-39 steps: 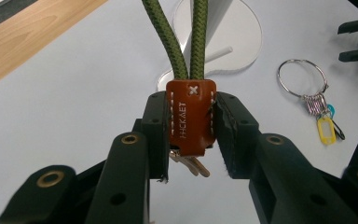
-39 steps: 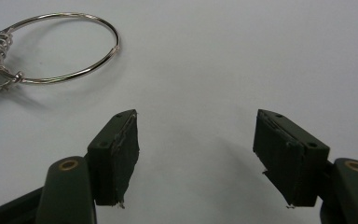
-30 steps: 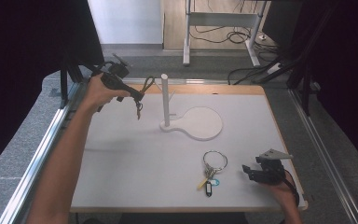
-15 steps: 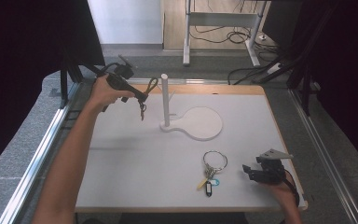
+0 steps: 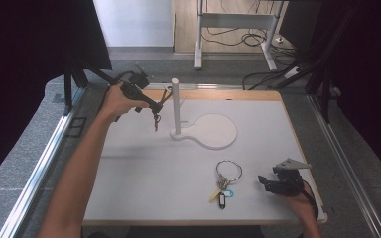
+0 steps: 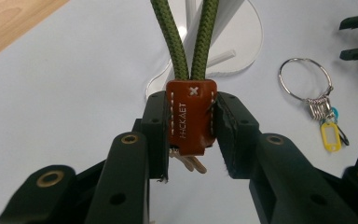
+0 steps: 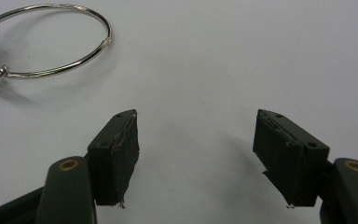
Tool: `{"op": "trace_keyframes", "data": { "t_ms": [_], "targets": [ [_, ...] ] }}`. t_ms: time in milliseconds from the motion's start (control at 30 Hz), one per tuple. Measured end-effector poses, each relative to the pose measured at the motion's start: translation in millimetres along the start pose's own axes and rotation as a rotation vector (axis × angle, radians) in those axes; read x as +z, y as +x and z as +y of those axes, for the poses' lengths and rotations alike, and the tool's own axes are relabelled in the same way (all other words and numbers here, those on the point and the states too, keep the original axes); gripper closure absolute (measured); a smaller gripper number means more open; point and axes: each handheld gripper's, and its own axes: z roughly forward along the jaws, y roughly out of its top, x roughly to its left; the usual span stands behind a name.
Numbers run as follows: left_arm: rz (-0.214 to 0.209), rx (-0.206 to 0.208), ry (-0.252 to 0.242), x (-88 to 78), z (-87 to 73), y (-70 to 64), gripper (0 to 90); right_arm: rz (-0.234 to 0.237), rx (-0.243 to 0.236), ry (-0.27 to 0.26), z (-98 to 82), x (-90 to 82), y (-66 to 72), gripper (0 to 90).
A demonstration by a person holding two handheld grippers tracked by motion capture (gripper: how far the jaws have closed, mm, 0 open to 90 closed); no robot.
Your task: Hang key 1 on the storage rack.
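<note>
The left gripper (image 6: 192,123) is clamped on the brown leather tab (image 6: 191,116) of a keychain, one black pad pressed to each stitched side of the tab. Two strands of olive-green cord (image 6: 186,42) rise from the tab's top, straight out past the fingertips, and pale key ends (image 6: 189,163) hang below it, between the jaws and toward the hand. In the high view this gripper (image 5: 151,105) hangs above the far left part of the white table (image 5: 144,178), with the keychain (image 5: 156,118) dangling under its tips, just left of the white post (image 5: 176,106) that stands on a round-ended white base (image 5: 216,131). Against the earlier high views, the left hand has come closer to the post and a little lower, so the gap between the dangling keychain and the post has narrowed; the grip on the tab looks the same. Nearer the person, a large metal key ring (image 5: 228,171) with a yellow tag and a dark tag lies flat on the table, just left of the right gripper (image 5: 268,183). In its own view the right gripper (image 7: 196,158) has its jaws wide apart with bare table between the pads, the key ring (image 7: 51,42) lying beyond its left fingertip and untouched. It rests where it did before.
</note>
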Motion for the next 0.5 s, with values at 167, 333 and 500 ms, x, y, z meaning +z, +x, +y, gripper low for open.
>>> {"op": "trace_keyframes", "data": {
  "t_ms": [167, 333, 500],
  "targets": [
    [0.005, 0.000, 0.009, 9.4, 1.7, -2.7, 66.7, 0.001, 0.000, 0.002, 0.0, 0.3, -0.1, 31.2],
    [0.004, -0.008, 0.012, 15.0, 1.4, -2.1, 66.6, 0.000, 0.000, 0.002, -0.3, 0.0, -0.6, 31.3],
    [0.001, -0.018, 0.001, 17.4, -0.9, 0.3, 66.3, 0.001, 0.000, 0.002, -0.3, 0.2, -0.9, 31.2]
  ]
}}
